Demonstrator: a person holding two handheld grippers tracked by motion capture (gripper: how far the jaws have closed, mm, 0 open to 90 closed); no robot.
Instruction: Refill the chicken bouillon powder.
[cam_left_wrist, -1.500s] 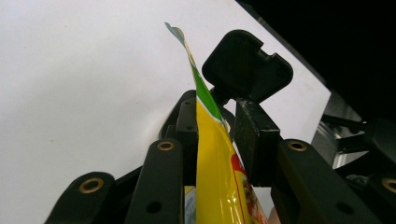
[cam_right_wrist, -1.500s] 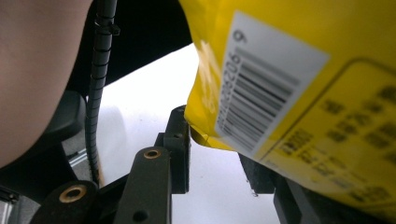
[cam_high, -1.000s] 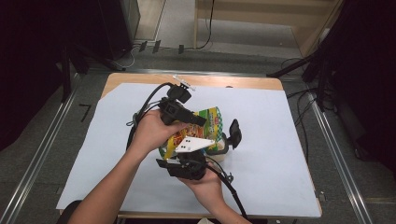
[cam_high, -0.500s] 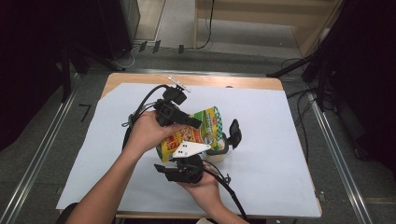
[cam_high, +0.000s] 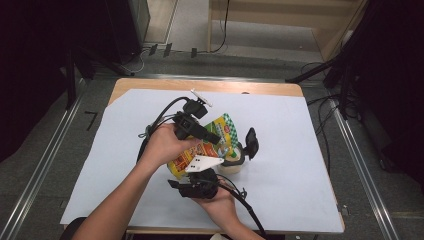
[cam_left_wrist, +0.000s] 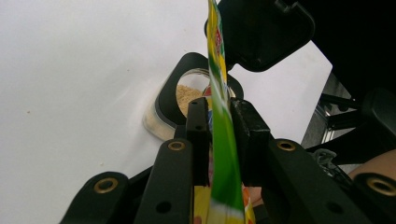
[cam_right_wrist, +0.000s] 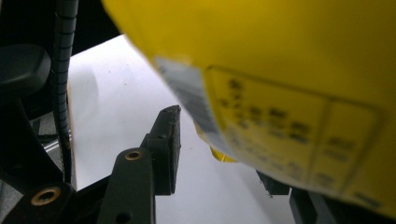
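Observation:
A yellow and green snack bag (cam_high: 200, 150) hangs tilted over a small clear jar (cam_high: 234, 164) whose black lid (cam_high: 251, 142) stands open. My left gripper (cam_high: 216, 137) is shut on the bag's upper edge; its jaws have just been closing on it. In the left gripper view the bag (cam_left_wrist: 223, 140) runs between the pads of the left gripper (cam_left_wrist: 219, 109), with the jar (cam_left_wrist: 187, 95) of tan crumbs below and the lid (cam_left_wrist: 266, 32) above. My right gripper (cam_high: 200, 181) sits under the bag's lower end. Its jaws have just been opening, and the right gripper (cam_right_wrist: 217, 149) is open with the bag's corner (cam_right_wrist: 280, 93) hanging over the gap.
White paper (cam_high: 300, 150) covers the wooden table (cam_high: 150, 84). Black cables (cam_high: 155, 122) trail from both grippers across the paper. Metal rails (cam_high: 360, 165) run along the table's sides, and dark equipment stands behind it.
The right gripper has sunk a little under the bag and its jaws stand wider. The left hand and the bag have stayed nearly in place.

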